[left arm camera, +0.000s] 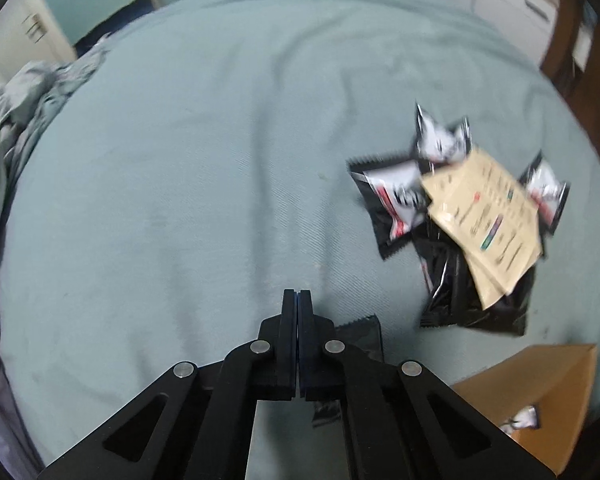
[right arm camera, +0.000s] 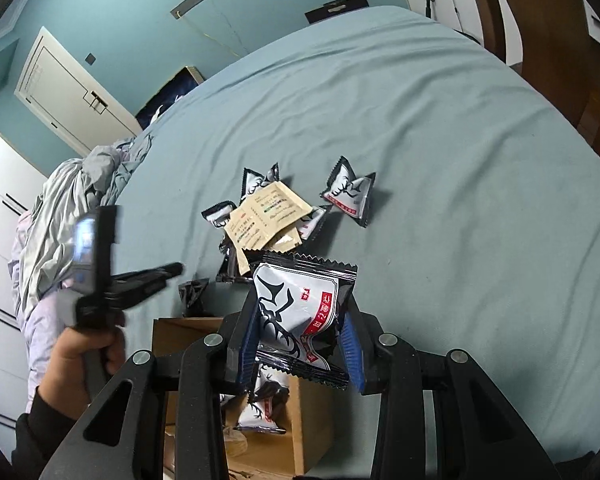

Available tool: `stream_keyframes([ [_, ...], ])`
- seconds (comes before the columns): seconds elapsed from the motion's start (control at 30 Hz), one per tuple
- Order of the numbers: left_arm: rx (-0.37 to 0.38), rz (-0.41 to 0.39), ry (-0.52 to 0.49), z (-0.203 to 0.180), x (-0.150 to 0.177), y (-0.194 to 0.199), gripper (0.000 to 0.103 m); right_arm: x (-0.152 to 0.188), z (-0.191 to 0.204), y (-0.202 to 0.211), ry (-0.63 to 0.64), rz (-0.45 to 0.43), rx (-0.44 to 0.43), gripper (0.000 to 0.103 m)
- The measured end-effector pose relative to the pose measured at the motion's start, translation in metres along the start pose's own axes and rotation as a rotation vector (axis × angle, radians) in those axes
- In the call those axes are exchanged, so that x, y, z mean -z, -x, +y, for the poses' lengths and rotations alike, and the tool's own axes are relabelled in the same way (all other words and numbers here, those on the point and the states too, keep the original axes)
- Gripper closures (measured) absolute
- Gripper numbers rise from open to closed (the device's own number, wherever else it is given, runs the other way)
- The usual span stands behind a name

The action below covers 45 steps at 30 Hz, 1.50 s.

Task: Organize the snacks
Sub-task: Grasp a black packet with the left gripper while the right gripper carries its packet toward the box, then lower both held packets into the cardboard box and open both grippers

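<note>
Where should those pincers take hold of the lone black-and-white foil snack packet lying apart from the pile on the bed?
Best guess: grip the lone black-and-white foil snack packet across its pinched middle, coming down from above. Its two upper corners flare out and the body puffs up off the blue-grey bedsheet, so the narrower waist should fit between the fingers. It lies clear of the pile, so nothing crowds it.

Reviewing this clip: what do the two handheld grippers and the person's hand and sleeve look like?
Both the left gripper and right gripper are matte black linkages with round silver pivot pins. The right one has blue finger pads. The person's hand is bare, with a dark sleeve.
</note>
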<state>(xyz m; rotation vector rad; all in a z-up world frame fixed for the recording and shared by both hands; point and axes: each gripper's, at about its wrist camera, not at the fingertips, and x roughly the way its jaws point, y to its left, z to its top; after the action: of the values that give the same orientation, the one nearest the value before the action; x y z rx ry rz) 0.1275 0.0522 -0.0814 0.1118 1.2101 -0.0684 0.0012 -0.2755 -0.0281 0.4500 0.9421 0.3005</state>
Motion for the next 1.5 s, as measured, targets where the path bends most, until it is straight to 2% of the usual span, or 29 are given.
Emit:
stream_keyframes([
  [0.07,0.017,-0.041,0.06,0.016,0.001,0.019,0.103,0.001,-0.001,0.004,-0.006,-0.003,-0.009,0.068],
  [0.13,0.054,-0.048,0.083,0.031,0.005,0.031,0.103,0.002,-0.001,0.005,-0.01,-0.004,-0.022,0.068],
  [0.2,0.08,-0.03,0.066,0.027,0.007,0.027,0.103,0.003,0.0,0.006,-0.006,-0.006,-0.028,0.068],
  [0.27,0.074,0.005,0.023,0.015,0.011,0.018,0.099,0.003,0.002,0.004,0.006,0.0,-0.026,0.068],
  [0.3,0.072,0.03,0.003,0.014,0.01,0.013,0.081,0.003,0.003,0.001,0.008,0.003,-0.023,0.068],
  [0.33,0.069,0.05,-0.016,0.011,0.009,0.007,0.052,0.003,0.003,0.0,0.01,0.008,-0.02,0.068],
  [0.4,0.076,0.087,-0.057,-0.005,0.011,-0.006,0.02,0.004,0.002,-0.001,0.009,0.015,-0.014,0.068],
  [0.53,0.103,0.162,-0.049,-0.018,0.004,-0.025,0.02,0.003,0.002,-0.001,0.008,0.018,-0.001,0.068],
  [0.63,0.182,0.241,0.03,-0.017,-0.001,-0.045,0.021,0.002,0.003,-0.004,0.011,0.025,0.015,0.068],
  [0.67,0.186,0.273,0.052,-0.016,-0.001,-0.053,0.025,0.002,0.003,-0.006,0.013,0.028,0.019,0.068],
  [0.7,0.157,0.276,0.051,-0.015,-0.001,-0.056,0.039,0.002,0.003,-0.008,0.014,0.031,0.023,0.068],
  [0.73,0.124,0.271,0.04,-0.016,-0.002,-0.057,0.048,0.002,0.004,-0.01,0.018,0.035,0.029,0.068],
  [0.77,0.106,0.265,0.027,-0.017,-0.004,-0.056,0.051,0.002,0.005,-0.011,0.021,0.038,0.033,0.068],
  [0.8,0.093,0.258,0.022,-0.017,-0.007,-0.055,0.058,0.001,0.006,-0.012,0.026,0.039,0.039,0.068],
  [0.9,0.078,0.228,0.06,-0.011,-0.01,-0.048,0.076,0.003,0.011,-0.012,0.051,0.04,0.053,0.068],
  [0.97,0.081,0.203,0.104,-0.004,-0.012,-0.041,0.077,0.005,0.016,-0.011,0.074,0.036,0.058,0.068],
  [1.07,0.065,0.121,0.14,0.008,-0.018,-0.014,0.077,0.007,0.021,-0.007,0.098,0.024,0.055,0.068],
  [1.2,0.147,-0.016,0.164,0.015,-0.016,0.042,0.077,0.01,0.023,-0.003,0.114,0.016,0.049,0.068],
  [1.33,0.226,-0.127,0.104,0.011,-0.002,0.087,0.077,0.011,0.021,0.001,0.11,0.013,0.036,0.068],
  [1.43,0.3,-0.163,0.057,0.009,0.028,0.106,0.077,0.011,0.019,0.003,0.104,0.011,0.026,0.068],
  [1.5,0.342,-0.17,0.019,-0.006,0.041,0.107,0.077,0.01,0.018,0.005,0.098,0.012,0.017,0.068],
])
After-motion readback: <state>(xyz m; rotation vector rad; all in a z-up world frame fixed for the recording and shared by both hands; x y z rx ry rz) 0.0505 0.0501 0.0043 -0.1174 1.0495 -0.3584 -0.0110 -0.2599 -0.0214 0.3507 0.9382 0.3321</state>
